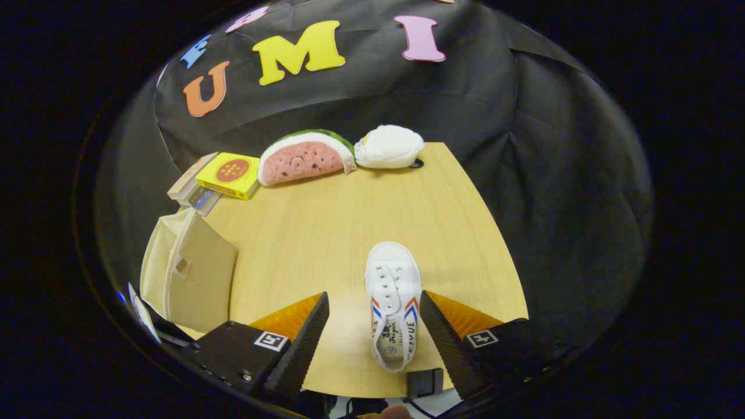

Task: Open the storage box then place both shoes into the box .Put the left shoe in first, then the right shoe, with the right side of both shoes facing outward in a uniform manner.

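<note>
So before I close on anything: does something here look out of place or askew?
Nothing stands out. The white shoe lies flat between the open gripper fingers, toe pointing away; the beige storage box stands left of them.

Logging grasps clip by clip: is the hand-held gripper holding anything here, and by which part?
Nothing is held. The hand-held gripper is open, its fingers either side of the white shoe on the table, touching neither side.

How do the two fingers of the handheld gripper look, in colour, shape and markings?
The gripper has two black, wedge-shaped fingers with finely ribbed inner faces. Translucent orange panels sit on their outer sides. Each finger rises from a black block that carries a small square black-and-white marker; small screws show on the left block. A dark cable runs below the table edge.
</note>
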